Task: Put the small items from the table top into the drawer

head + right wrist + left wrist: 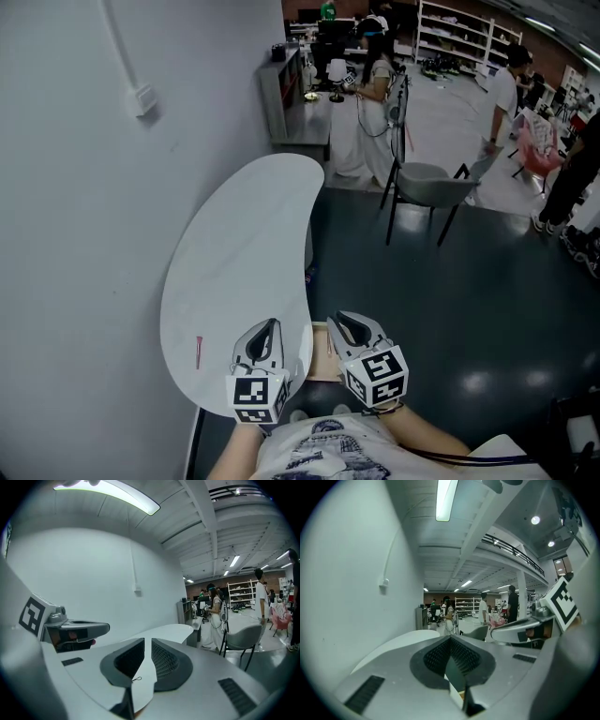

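Even, cool overhead light with a blue-green cast. The ceiling strip light blows out to white in both gripper views. Table top is bright, with no hard shadows. Dark floor carries soft glare patches. Gripper views have heavy fisheye, black vignetted corners and a soft near foreground.

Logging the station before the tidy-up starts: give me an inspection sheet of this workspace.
Surface: white curved table against the wall.
Job's things: one small pink item near the table's left edge; probably the drawer, tan, below the near edge.
Clutter: nothing seen.
Grippers: left gripper jaws shut, empty; right gripper jaws slightly apart, empty.
Cables: white cable on wall.
Surroundings: grey chair, people beyond.
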Tool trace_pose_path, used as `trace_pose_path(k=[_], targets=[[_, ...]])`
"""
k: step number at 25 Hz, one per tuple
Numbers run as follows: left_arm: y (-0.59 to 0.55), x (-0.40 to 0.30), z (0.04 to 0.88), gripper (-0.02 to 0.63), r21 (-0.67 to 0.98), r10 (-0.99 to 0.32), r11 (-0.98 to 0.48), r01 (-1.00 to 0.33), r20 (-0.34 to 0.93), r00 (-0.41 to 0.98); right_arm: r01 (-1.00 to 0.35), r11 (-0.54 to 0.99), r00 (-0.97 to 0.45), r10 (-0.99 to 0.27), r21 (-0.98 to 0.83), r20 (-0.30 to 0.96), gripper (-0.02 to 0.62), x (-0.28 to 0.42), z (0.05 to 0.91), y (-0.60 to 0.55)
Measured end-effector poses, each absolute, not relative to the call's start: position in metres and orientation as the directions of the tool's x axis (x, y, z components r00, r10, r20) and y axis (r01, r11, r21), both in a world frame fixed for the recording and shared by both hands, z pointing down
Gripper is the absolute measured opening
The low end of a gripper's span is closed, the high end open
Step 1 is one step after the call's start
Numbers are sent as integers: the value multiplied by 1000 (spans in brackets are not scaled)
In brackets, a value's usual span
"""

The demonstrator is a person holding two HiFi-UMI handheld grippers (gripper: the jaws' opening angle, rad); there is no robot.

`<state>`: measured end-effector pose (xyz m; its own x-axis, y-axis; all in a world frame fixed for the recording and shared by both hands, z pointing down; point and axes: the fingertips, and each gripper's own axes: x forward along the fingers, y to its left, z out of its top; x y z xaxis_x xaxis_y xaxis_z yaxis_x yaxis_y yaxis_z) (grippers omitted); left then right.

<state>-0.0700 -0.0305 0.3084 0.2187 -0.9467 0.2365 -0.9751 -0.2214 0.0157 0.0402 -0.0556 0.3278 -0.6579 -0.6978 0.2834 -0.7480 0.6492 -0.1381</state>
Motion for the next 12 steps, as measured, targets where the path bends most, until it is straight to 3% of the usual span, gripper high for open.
trace_pose_path(k=[12], targets=[[-20, -82, 328, 18, 17, -956, -126, -992, 266, 126, -677, 714, -728, -616, -178, 301, 60, 25, 353, -52]])
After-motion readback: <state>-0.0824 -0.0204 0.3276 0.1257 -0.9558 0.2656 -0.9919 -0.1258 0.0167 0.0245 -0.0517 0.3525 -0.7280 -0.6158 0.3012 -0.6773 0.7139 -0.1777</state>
